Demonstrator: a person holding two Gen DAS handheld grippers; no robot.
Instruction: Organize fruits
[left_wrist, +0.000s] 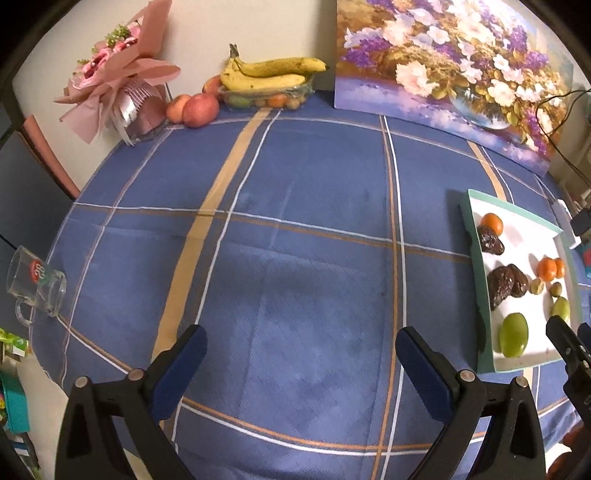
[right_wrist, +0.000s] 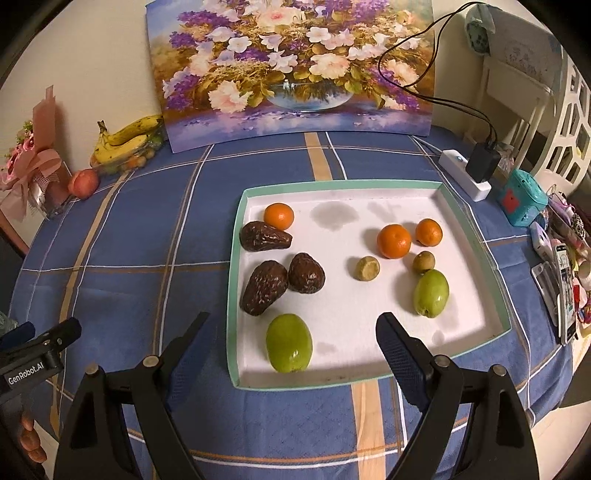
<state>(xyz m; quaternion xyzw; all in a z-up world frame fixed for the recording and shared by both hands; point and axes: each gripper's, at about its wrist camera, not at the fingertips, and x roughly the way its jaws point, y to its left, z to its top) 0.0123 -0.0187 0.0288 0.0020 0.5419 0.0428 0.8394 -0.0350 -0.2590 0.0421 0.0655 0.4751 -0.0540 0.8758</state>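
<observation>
Right claw (right_wrist: 291, 328) stands wide open and empty, hovering over the near edge of the tray (right_wrist: 236, 280). The near green fruit (right_wrist: 289, 342) lies directly between and just ahead of its tips. Three avocados (right_wrist: 264, 287) sit ahead to its left, two oranges (right_wrist: 394, 240) and a second green fruit (right_wrist: 431, 292) ahead to its right; a third orange (right_wrist: 279, 216) lies apart, beyond the avocados.

Left claw (left_wrist: 301, 350) is likewise wide open and empty over bare bench (left_wrist: 295, 221), the tray well to its right.

Judgement: grouping by kind has likely just begun. Descend squarely over the near green fruit and close gently (round fruit may roll).

Clearance: the tray's raised rim lies just under the right claw's tips; lift clear of it. The tray centre offers open room.
</observation>
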